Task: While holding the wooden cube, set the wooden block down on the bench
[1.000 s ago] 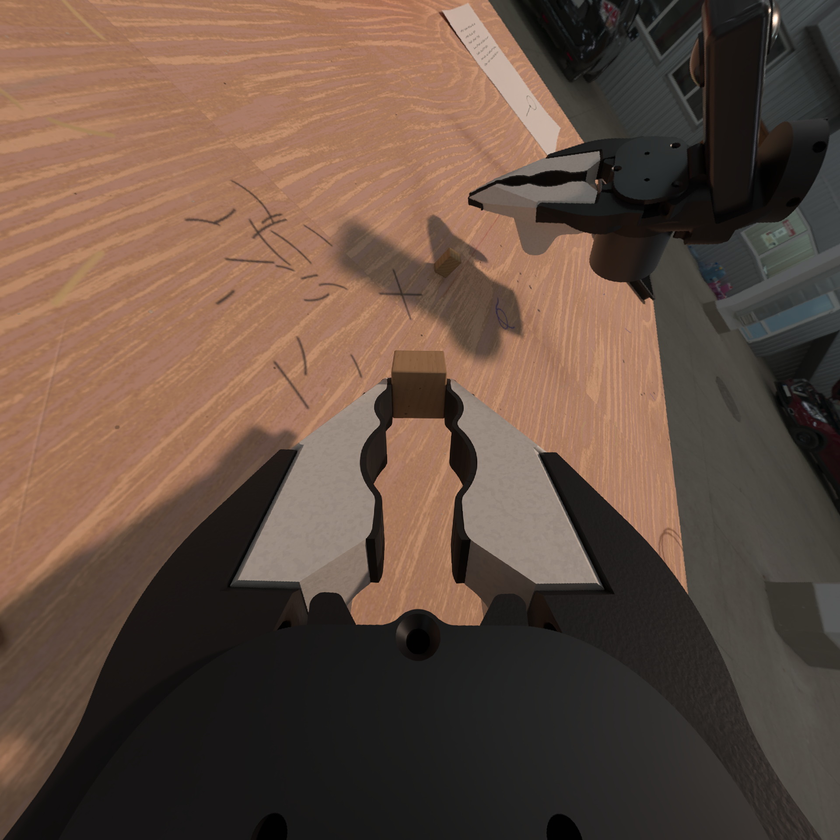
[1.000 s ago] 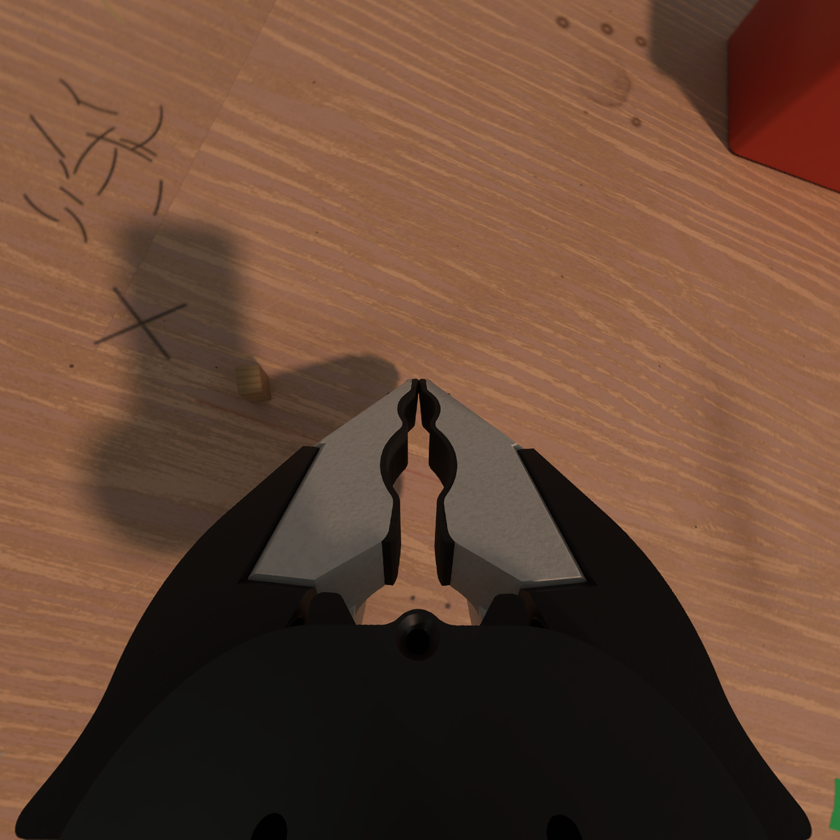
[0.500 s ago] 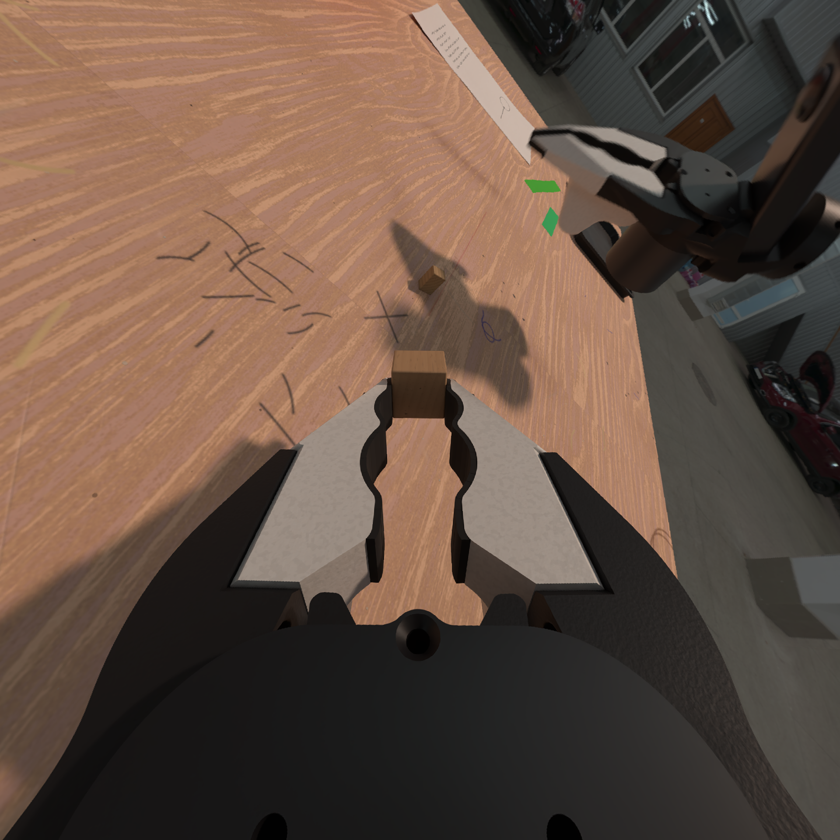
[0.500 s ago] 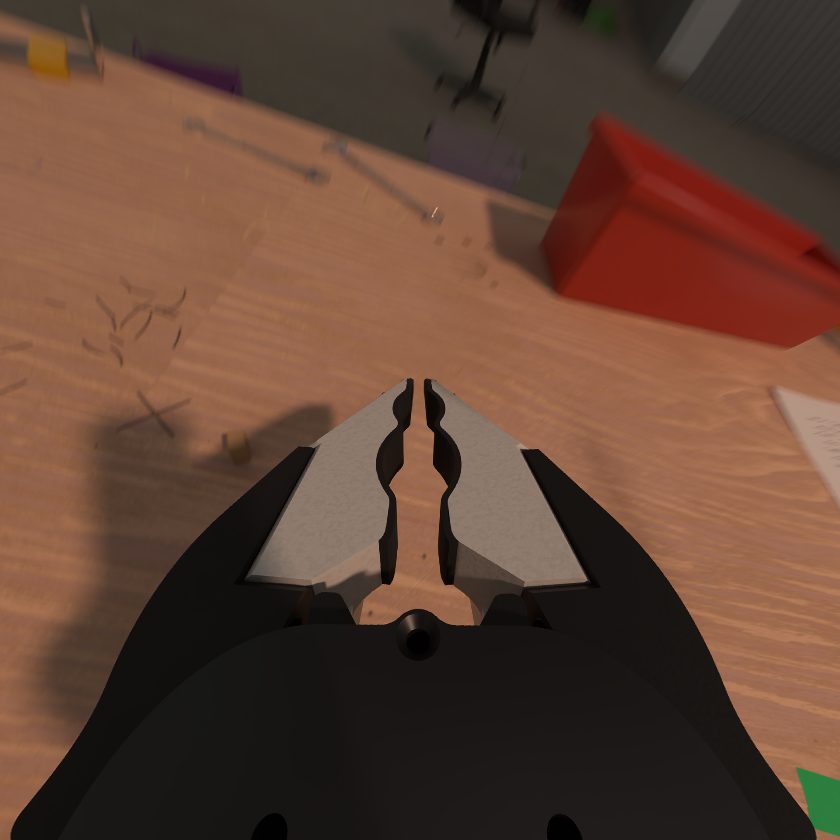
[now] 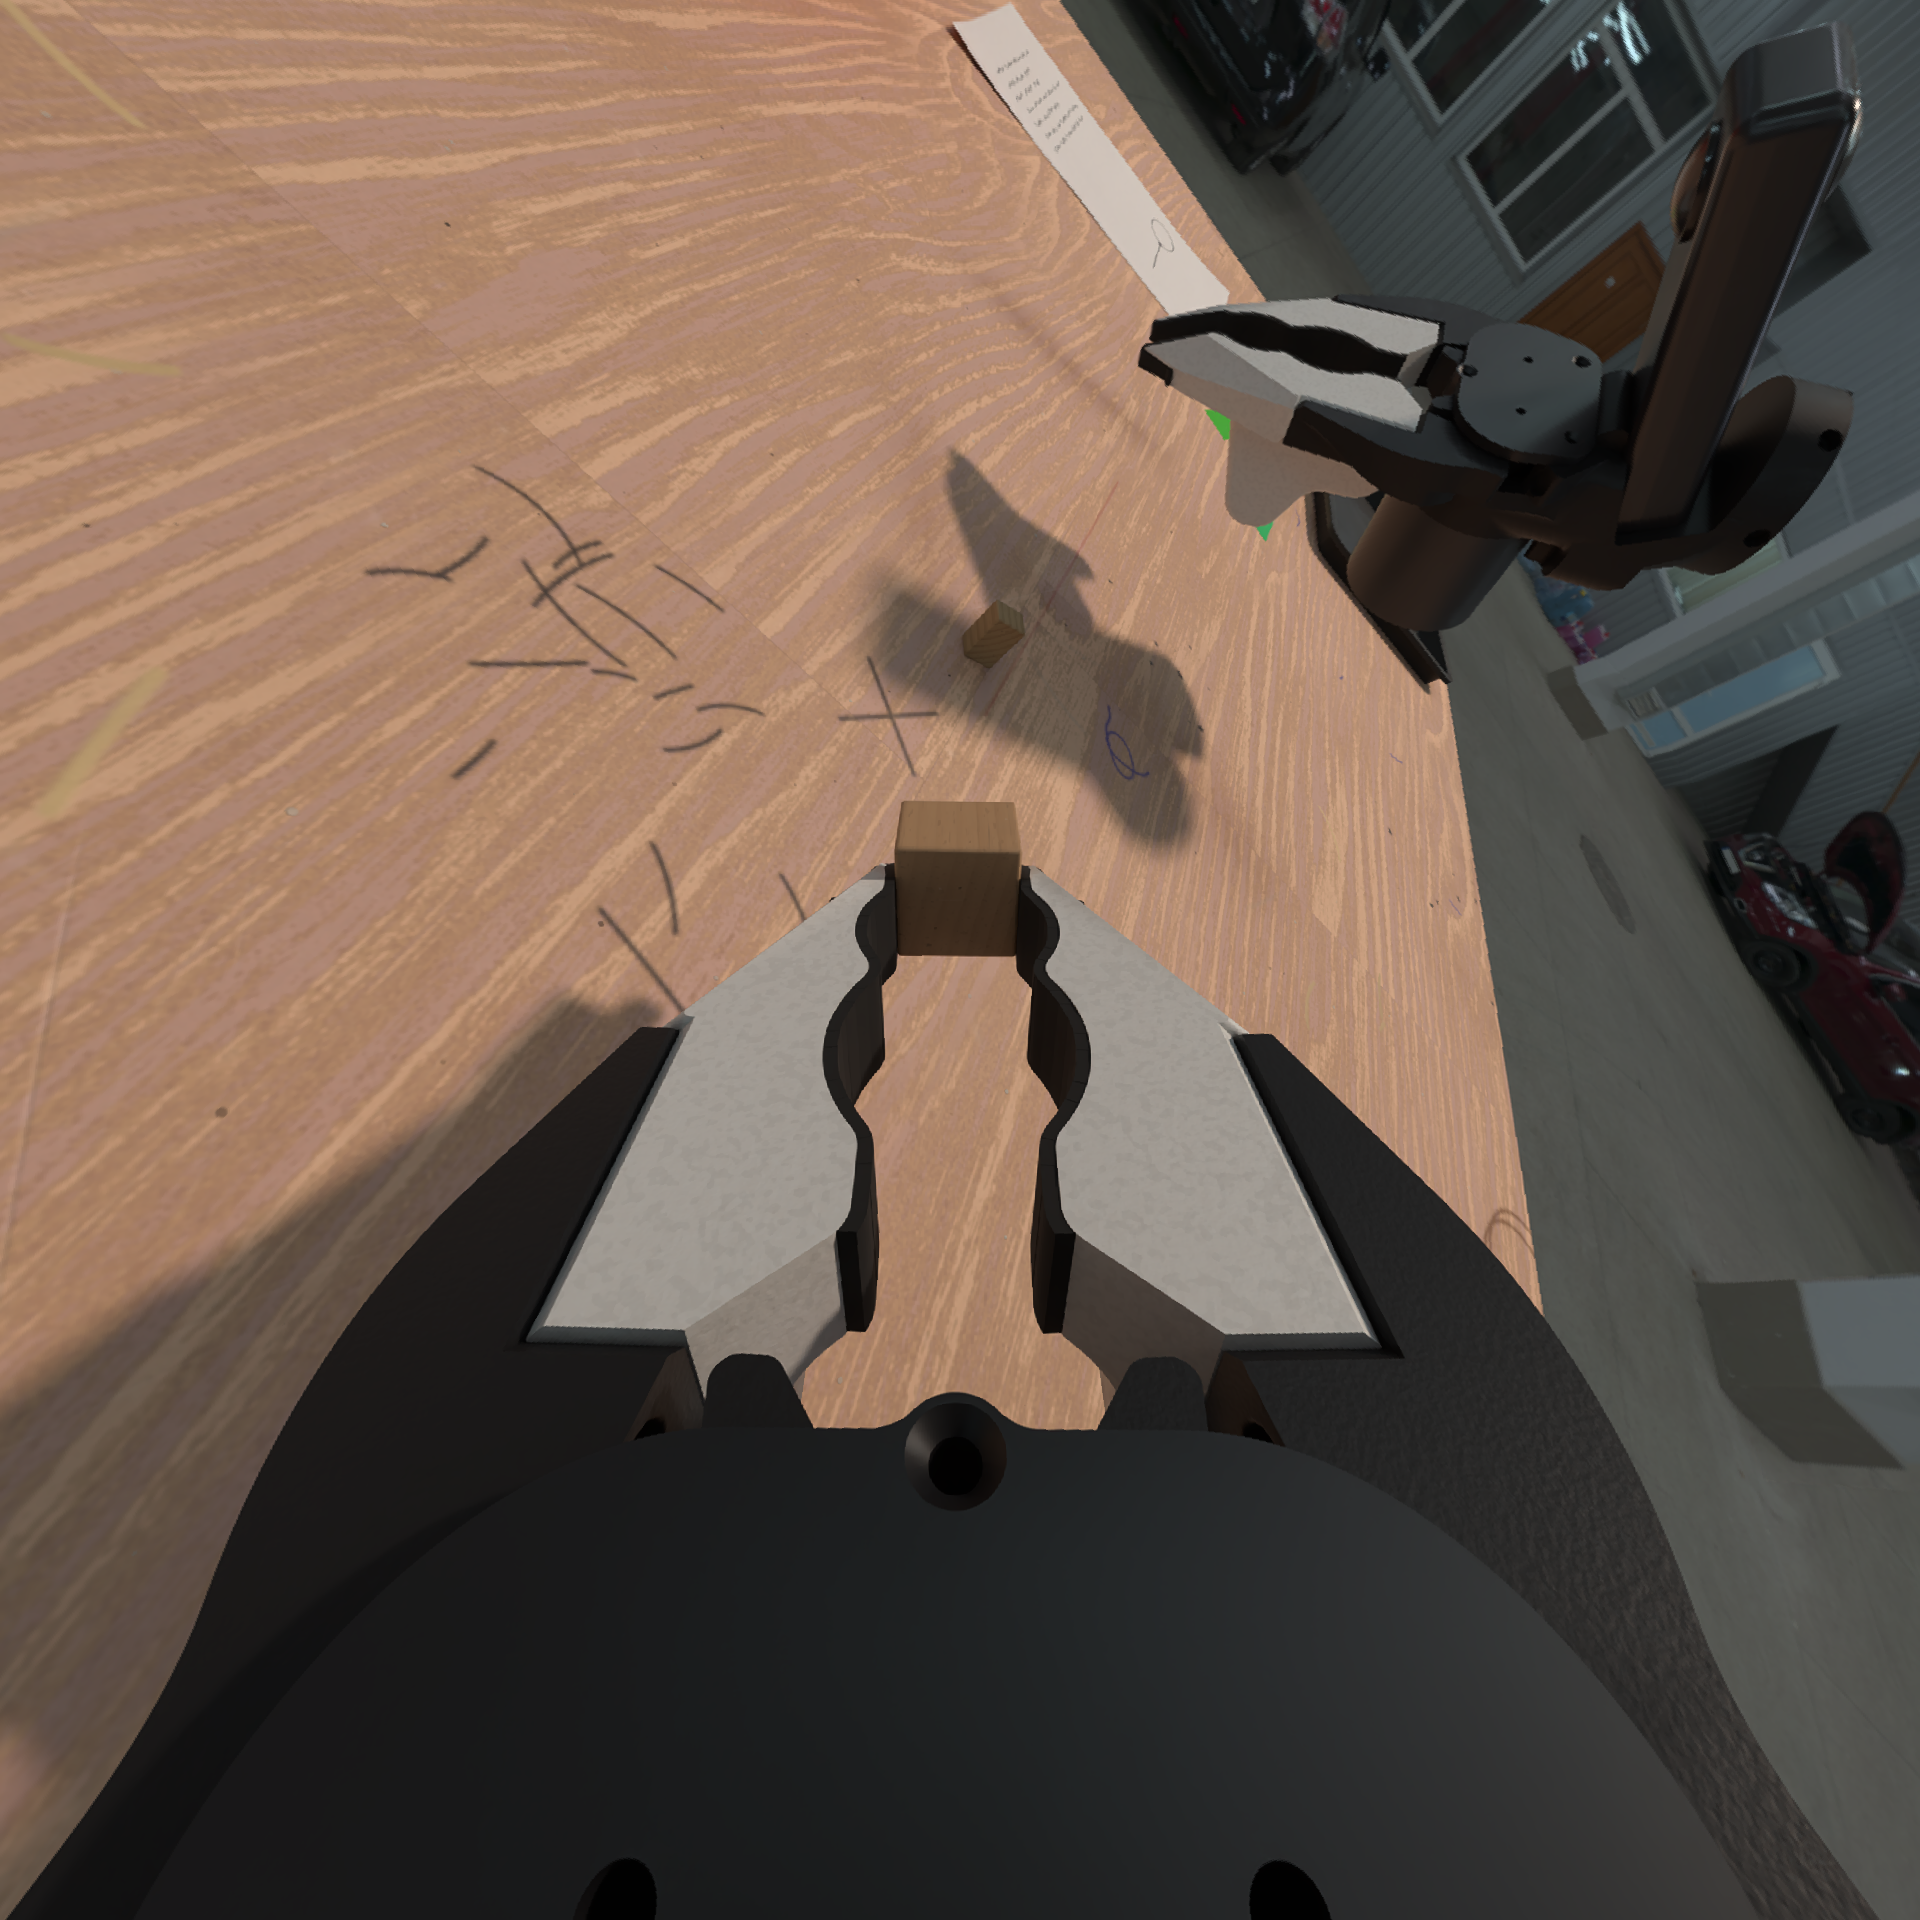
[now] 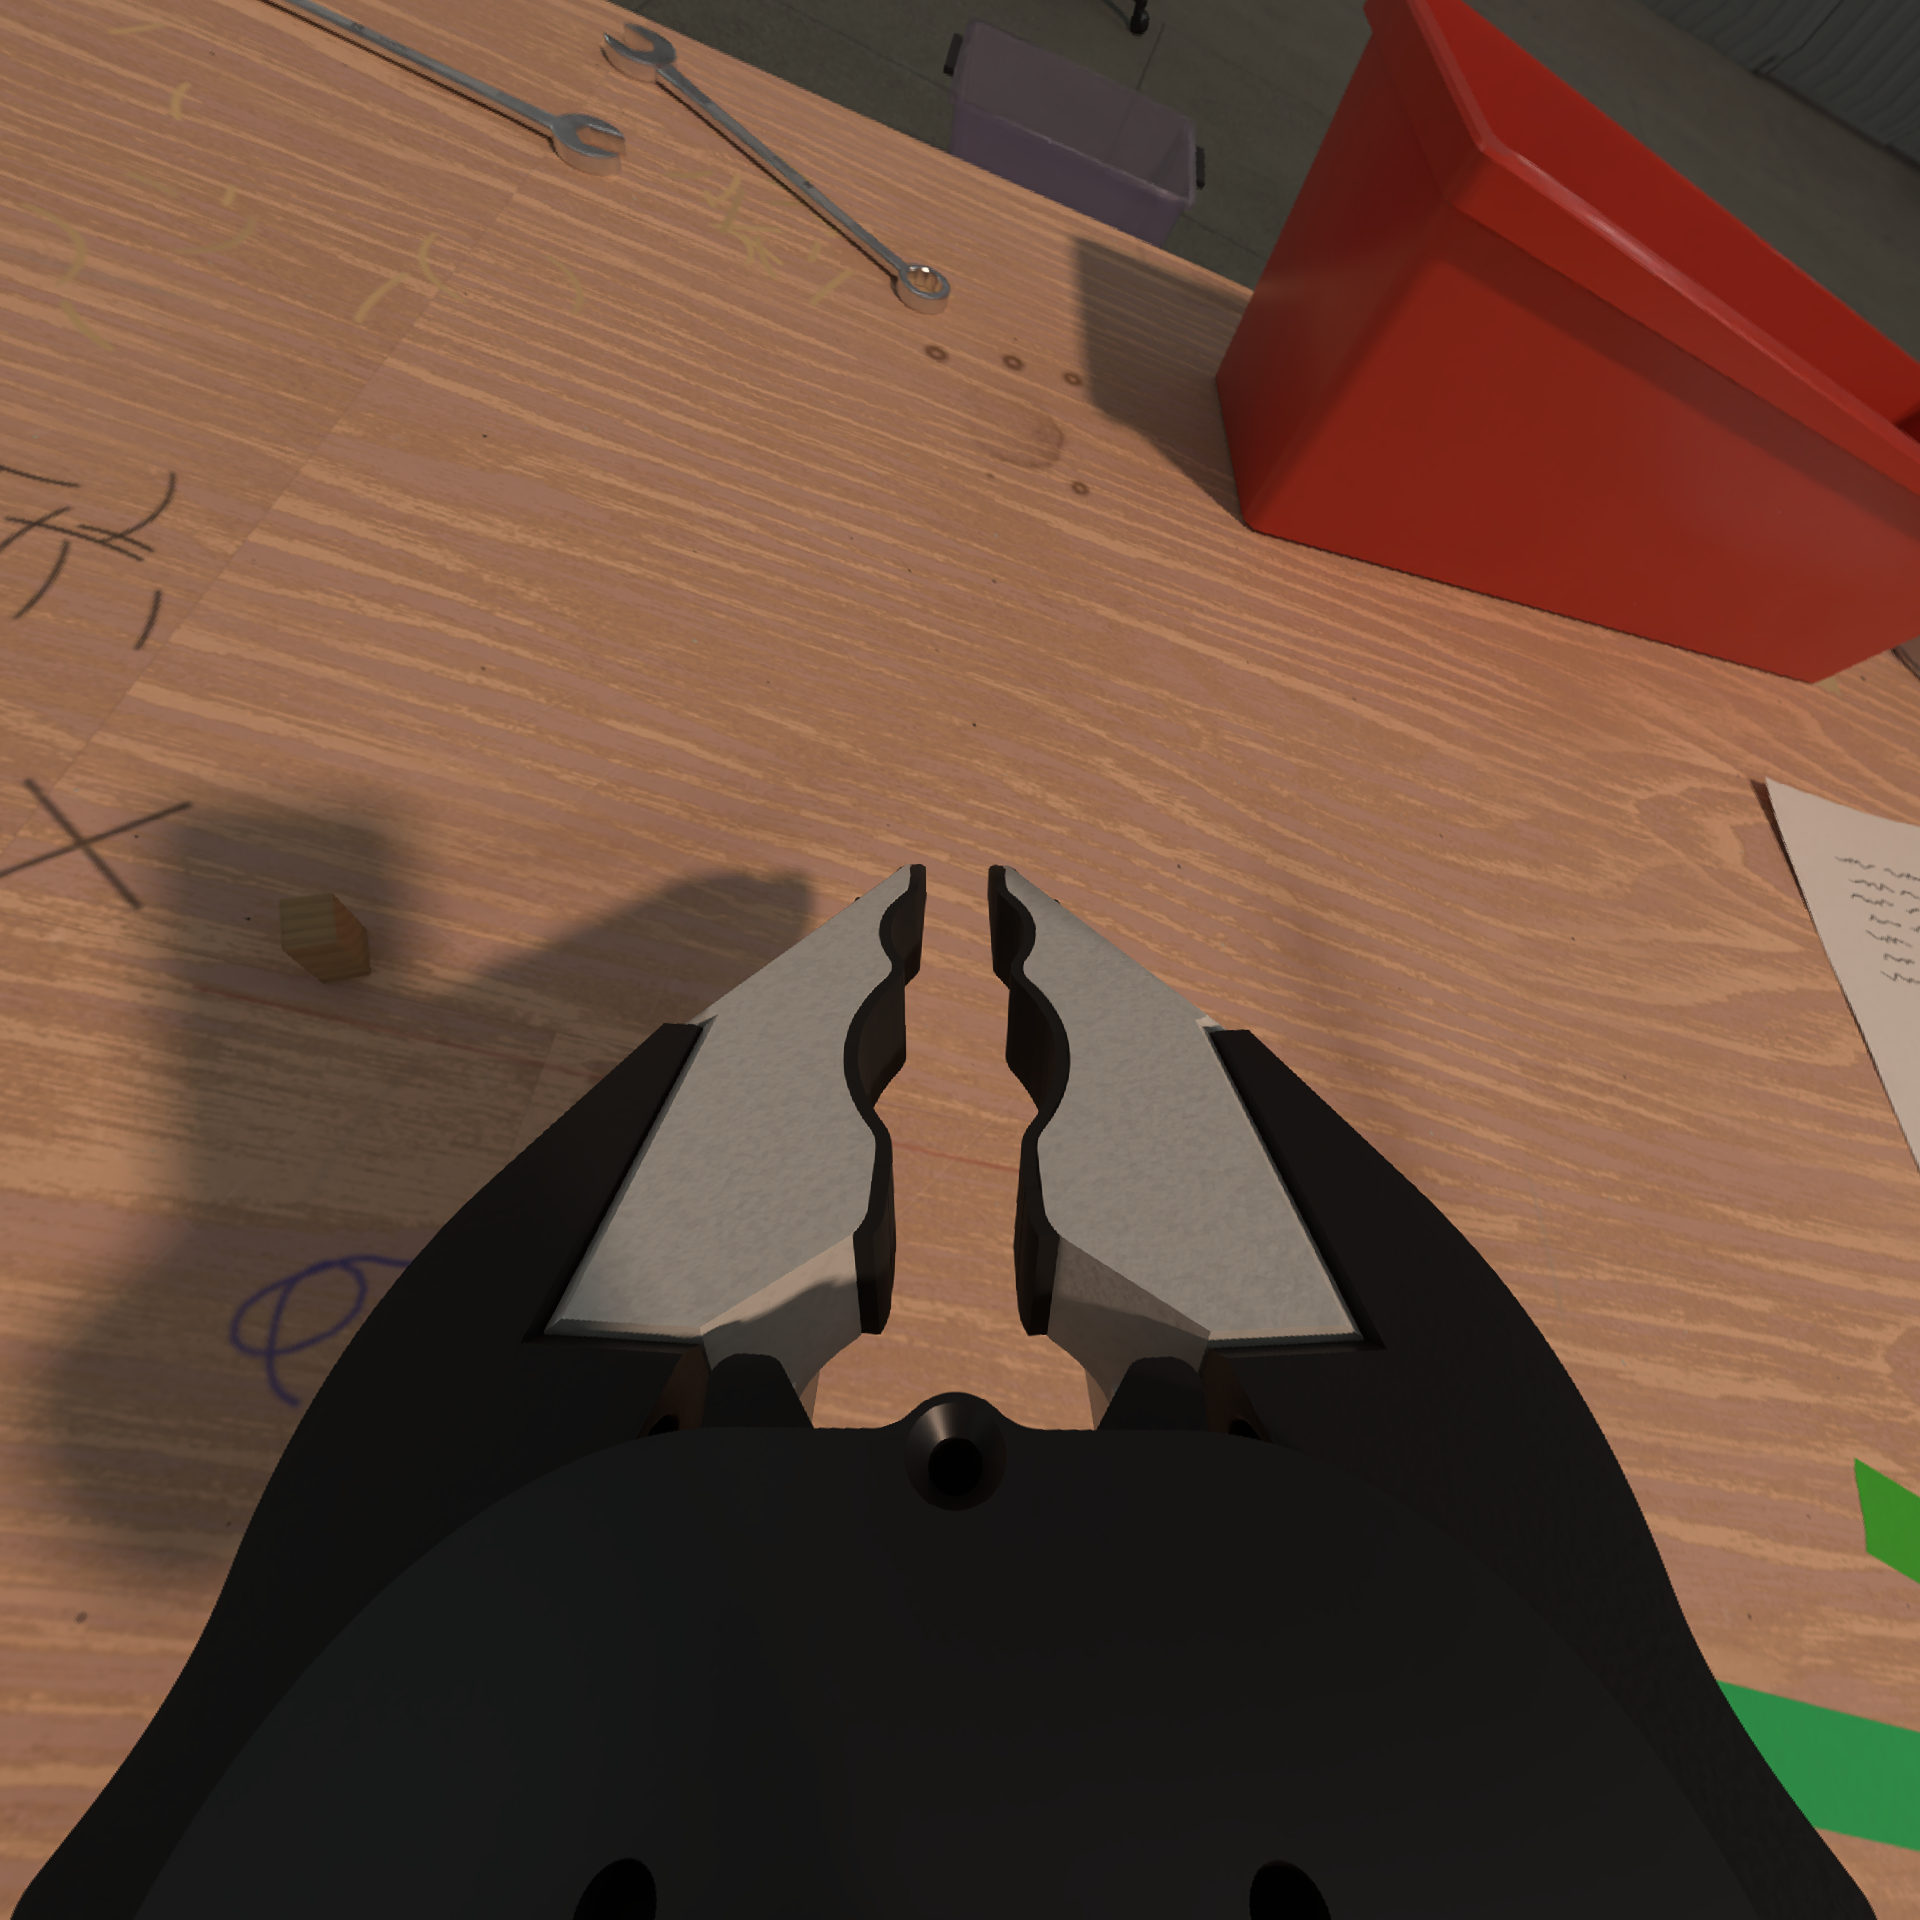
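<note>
Wooden cube (image 5: 955, 879): clamped between the fingertips of the left gripper (image 5: 955, 914), held above the bench (image 5: 520, 312).
Wooden block (image 6: 324, 937): small, pale, lying on the bench in shadow, just beside a pencilled cross (image 6: 88, 844) (also seen in the left wrist view, beyond the cube (image 5: 992, 634)).
Right gripper (image 6: 954, 896): fingers parted by a narrow gap, nothing between them; well apart from the block, which lies to its left.
Bench, further items: red bin (image 6: 1579, 395) at far right; two spanners (image 6: 769, 156) near the far edge; sheet of paper (image 6: 1860, 935) at right; green scraps (image 6: 1860, 1787) at lower right; blue scribble (image 6: 301, 1309) near the gripper body.
</note>
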{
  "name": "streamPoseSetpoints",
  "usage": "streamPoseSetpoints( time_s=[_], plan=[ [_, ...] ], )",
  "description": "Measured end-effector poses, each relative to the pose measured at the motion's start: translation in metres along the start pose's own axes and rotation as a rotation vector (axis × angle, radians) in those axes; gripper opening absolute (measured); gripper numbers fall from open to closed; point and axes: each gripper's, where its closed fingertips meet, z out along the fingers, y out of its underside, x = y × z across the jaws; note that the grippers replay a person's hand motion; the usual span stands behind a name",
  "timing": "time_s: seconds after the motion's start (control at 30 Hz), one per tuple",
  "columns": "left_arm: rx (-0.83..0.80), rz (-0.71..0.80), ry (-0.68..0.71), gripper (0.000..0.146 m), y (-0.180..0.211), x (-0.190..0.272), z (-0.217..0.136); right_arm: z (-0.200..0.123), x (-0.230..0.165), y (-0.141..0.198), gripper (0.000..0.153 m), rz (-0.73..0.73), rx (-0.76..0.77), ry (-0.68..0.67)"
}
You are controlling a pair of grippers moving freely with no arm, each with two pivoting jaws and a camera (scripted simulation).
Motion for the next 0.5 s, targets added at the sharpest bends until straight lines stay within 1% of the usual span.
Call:
streamPoseSetpoints(
  time_s=[0.13, 0.17, 0.23, 0.3, 0.37, 0.5],
  plan=[
    [0.007, -0.008, -0.009, 0.021, 0.001, -0.002, -0.003, -0.004, 0.005, -0.001, 0.010, 0.021, -0.003, 0.018],
    [0.009, -0.007, -0.014, 0.021, 0.001, -0.002, -0.004, -0.006, 0.005, -0.007, 0.011, 0.018, 0.024, 0.034],
    [0.013, -0.003, -0.027, 0.021, 0.001, -0.004, -0.005, -0.014, 0.001, -0.027, 0.022, -0.019, 0.113, 0.073],
    [0.018, -0.004, -0.036, 0.021, 0.000, -0.005, -0.006, -0.021, -0.015, -0.049, 0.025, -0.085, 0.224, 0.071],
    [0.030, -0.010, -0.036, 0.021, -0.001, -0.005, -0.008, -0.022, -0.047, -0.066, 0.023, -0.139, 0.314, -0.016],
    [0.054, -0.022, -0.037, 0.021, -0.004, -0.007, -0.010, -0.011, -0.128, -0.083, 0.023, -0.221, 0.347, -0.295]
  ],
)
